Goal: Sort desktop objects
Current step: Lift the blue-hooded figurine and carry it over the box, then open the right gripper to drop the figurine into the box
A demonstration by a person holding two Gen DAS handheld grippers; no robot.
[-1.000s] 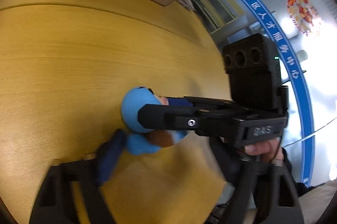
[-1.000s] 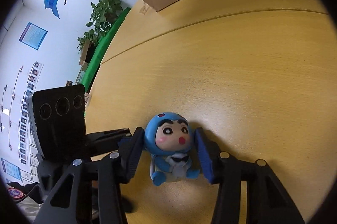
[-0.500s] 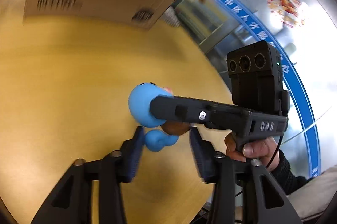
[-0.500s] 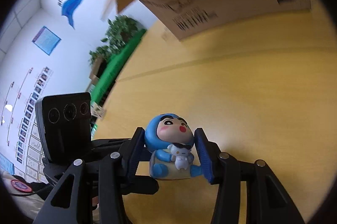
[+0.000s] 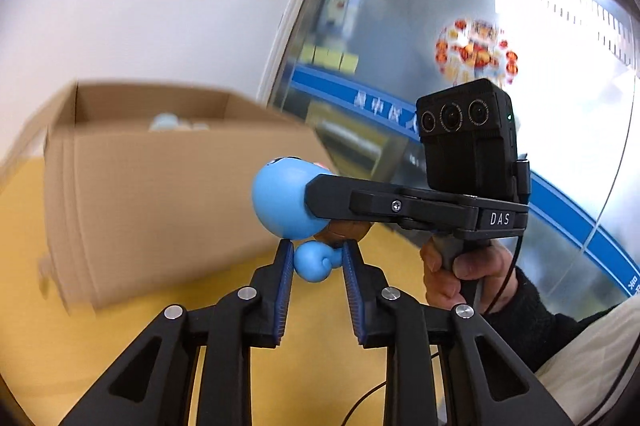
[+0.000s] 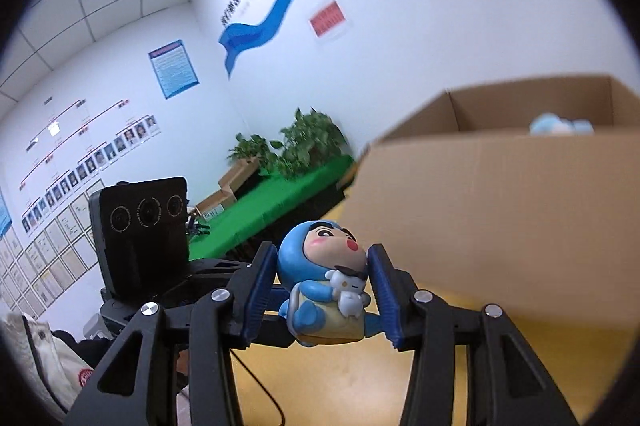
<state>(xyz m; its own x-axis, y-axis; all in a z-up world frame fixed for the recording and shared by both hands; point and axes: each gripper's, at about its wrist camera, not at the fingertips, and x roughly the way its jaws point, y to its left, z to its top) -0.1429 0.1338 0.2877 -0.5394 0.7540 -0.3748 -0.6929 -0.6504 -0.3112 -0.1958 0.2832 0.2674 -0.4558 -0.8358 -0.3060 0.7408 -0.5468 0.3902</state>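
Note:
A blue toy figure with a cartoon face hangs above the yellow table. My right gripper is shut on it, blue pads pressing both sides of its head and body. From the left wrist view I see the toy's back with one right finger across it. My left gripper has its jaws closing, and the toy's blue foot sits between the pads, touching both. The open cardboard box stands just beyond the toy.
The box holds a pale blue object near its far wall. A person's hand grips the right gripper's handle. Potted plants and a green surface lie past the table's far edge; glass panels stand on the right.
Both grippers rose with the toy off the table and levelled out, so the box's open top now shows. The left jaws narrowed from wide apart to the toy's foot.

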